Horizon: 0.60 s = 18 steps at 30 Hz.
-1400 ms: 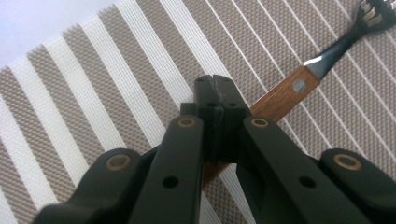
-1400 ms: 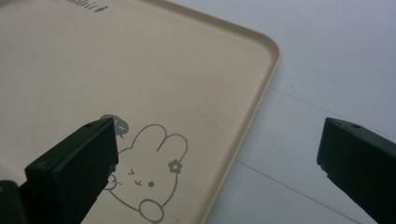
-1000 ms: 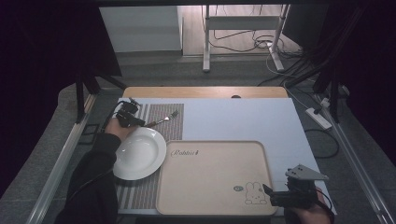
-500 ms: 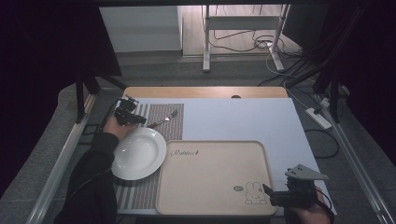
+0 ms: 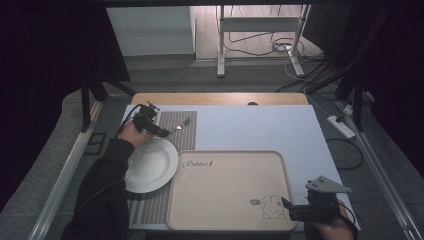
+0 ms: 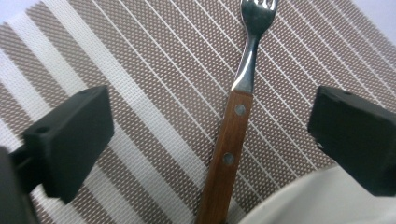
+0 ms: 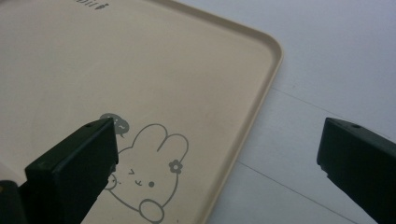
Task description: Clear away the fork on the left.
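A fork (image 6: 233, 135) with a wooden handle lies on the striped placemat (image 6: 140, 70), its tines pointing away. My left gripper (image 6: 210, 140) hovers over the handle. Its jaws have just been opening and now stand wide on either side, clear of the fork. In the high view this gripper (image 5: 161, 131) is at the table's far left, with the fork (image 5: 180, 125) just to its right and the white plate (image 5: 150, 165) below it. My right gripper (image 5: 290, 210) is open and holds nothing. It rests near the front right corner of the beige tray (image 5: 225, 190), over its rabbit print (image 7: 149, 177).
The plate's rim (image 6: 317, 200) overlaps the fork's handle end. The placemat (image 5: 187, 135) lies along the table's left side, partly under the tray. The tray's edge (image 7: 261, 93) borders bare white tabletop (image 7: 327, 60). Cables and a stand are on the floor beyond.
The left gripper's jaws have opened and let go of the fork handle, and the hand has shifted slightly to the right. The right gripper has stayed put.
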Each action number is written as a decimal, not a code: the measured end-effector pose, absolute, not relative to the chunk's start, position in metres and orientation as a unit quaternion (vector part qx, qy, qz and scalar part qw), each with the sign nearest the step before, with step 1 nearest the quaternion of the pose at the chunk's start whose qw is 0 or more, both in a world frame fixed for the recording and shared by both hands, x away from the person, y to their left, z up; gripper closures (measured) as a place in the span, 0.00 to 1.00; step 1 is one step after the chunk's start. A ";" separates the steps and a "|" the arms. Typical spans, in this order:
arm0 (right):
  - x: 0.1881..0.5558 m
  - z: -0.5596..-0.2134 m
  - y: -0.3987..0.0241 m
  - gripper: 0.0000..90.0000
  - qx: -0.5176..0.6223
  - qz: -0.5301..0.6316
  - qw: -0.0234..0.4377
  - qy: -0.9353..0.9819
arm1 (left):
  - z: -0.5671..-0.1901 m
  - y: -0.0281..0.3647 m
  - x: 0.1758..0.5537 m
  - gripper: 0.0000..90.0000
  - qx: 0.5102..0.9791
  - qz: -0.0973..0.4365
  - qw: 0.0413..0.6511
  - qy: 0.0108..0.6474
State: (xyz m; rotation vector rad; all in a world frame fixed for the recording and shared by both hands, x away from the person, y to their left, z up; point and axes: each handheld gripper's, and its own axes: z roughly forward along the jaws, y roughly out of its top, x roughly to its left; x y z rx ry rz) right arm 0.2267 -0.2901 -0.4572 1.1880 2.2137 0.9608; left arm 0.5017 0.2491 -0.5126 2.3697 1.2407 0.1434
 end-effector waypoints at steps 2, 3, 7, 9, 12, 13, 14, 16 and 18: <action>0.227 -0.457 -0.290 0.00 0.430 0.348 0.224 0.802 | -0.516 0.247 0.504 0.00 0.864 0.044 0.224 0.449; 0.227 -0.457 -0.290 0.00 0.430 0.348 0.224 0.802 | -0.518 0.245 0.505 0.01 0.866 0.046 0.216 0.448; 0.227 -0.457 -0.290 0.00 0.430 0.348 0.224 0.802 | -0.522 0.242 0.507 0.14 0.876 0.055 0.195 0.438; 0.226 -0.457 -0.291 0.00 0.430 0.348 0.224 0.803 | -0.521 0.241 0.505 0.26 0.879 0.065 0.197 0.429; 0.226 -0.457 -0.291 0.00 0.430 0.348 0.223 0.803 | -0.519 0.241 0.501 0.46 0.889 0.070 0.202 0.406; 0.226 -0.457 -0.290 0.00 0.429 0.348 0.223 0.803 | -0.518 0.241 0.499 0.54 0.892 0.071 0.204 0.398; 0.226 -0.457 -0.290 0.00 0.429 0.347 0.223 0.803 | -0.518 0.240 0.497 0.59 0.895 0.070 0.208 0.390; 0.226 -0.457 -0.290 0.00 0.429 0.348 0.223 0.803 | -0.518 0.240 0.495 0.75 0.900 0.065 0.214 0.375; 0.227 -0.457 -0.290 0.00 0.429 0.348 0.223 0.803 | -0.519 0.240 0.495 0.85 0.901 0.062 0.220 0.368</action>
